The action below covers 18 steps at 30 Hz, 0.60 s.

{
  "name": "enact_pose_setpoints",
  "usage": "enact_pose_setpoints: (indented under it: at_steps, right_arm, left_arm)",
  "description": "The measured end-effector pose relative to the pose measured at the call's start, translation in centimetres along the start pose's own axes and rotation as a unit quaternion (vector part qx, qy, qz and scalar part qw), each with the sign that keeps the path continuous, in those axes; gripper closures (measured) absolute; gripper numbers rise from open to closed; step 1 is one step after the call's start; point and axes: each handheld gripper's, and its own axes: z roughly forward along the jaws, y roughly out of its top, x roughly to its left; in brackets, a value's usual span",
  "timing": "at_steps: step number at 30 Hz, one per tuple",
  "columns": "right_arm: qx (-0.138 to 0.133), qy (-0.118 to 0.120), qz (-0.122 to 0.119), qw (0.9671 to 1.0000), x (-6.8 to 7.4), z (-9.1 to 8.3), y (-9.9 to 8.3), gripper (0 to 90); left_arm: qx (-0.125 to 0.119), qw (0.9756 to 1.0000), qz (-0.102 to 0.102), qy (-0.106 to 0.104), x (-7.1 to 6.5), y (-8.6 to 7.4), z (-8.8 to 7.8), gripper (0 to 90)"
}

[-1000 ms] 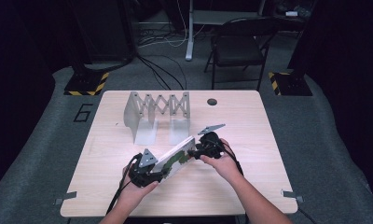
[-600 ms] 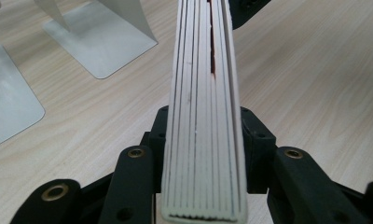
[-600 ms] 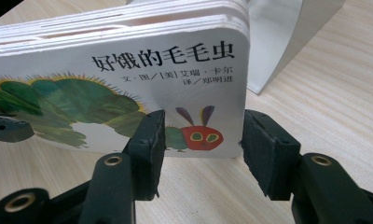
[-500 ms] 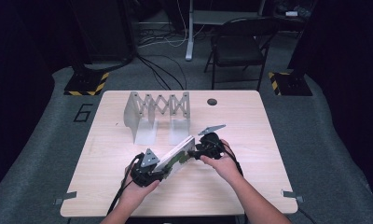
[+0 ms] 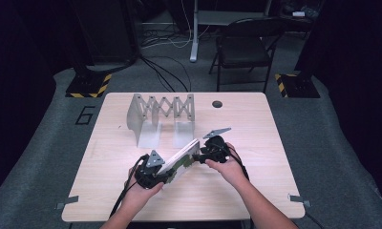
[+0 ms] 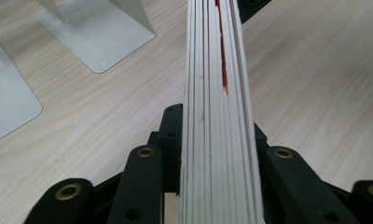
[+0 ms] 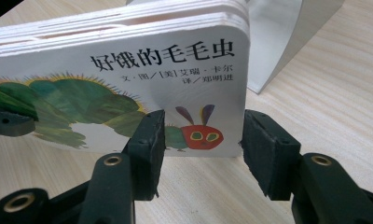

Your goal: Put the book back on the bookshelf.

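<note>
Thick white board book with a green caterpillar on its cover [image 5: 182, 160] held on edge above the near middle of the pale wooden table [image 5: 256, 143], between both grippers. Left gripper [image 6: 219, 154] jaws just closed in, now clamped across the page block. Right gripper [image 7: 201, 140] jaws together on the book's far corner. Grey accordion-style metal book rack [image 5: 160, 112] well behind.

Both forearms come in from the near edge and converge over the middle of the table. The left hand [image 5: 140, 190] carries the black two-jaw left gripper [image 5: 166, 175], its jaws having just been closing, a thick board book between them and pinched edge-on. The right hand [image 5: 226, 164] holds the black right gripper [image 5: 198, 156], shut on that book's far corner, opposite the left.
</note>
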Motion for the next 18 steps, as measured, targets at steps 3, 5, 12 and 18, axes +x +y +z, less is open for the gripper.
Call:
enact_pose_setpoints:
  at_steps: [3,5,12,18]
  right_arm:
    - [0.000,-0.002,-0.001,1.0000,0.01,-0.02,-0.02,49.4]
    - [0.000,-0.002,0.000,1.0000,0.02,-0.01,-0.03,49.4]
    - [-0.001,-0.005,0.002,1.0000,0.15,-0.01,-0.05,49.0]
    - [-0.001,-0.003,-0.003,1.0000,0.07,-0.11,-0.13,48.8]
  left_arm:
    - [0.007,1.0000,-0.002,-0.006,0.10,0.11,-0.01,71.2]
    - [0.012,0.9999,0.004,-0.003,0.08,0.19,-0.01,71.6]
    - [0.018,0.9998,0.009,0.001,-0.18,0.29,-0.02,73.3]
    - [0.021,0.9997,0.014,-0.003,-0.29,0.36,-0.01,74.5]
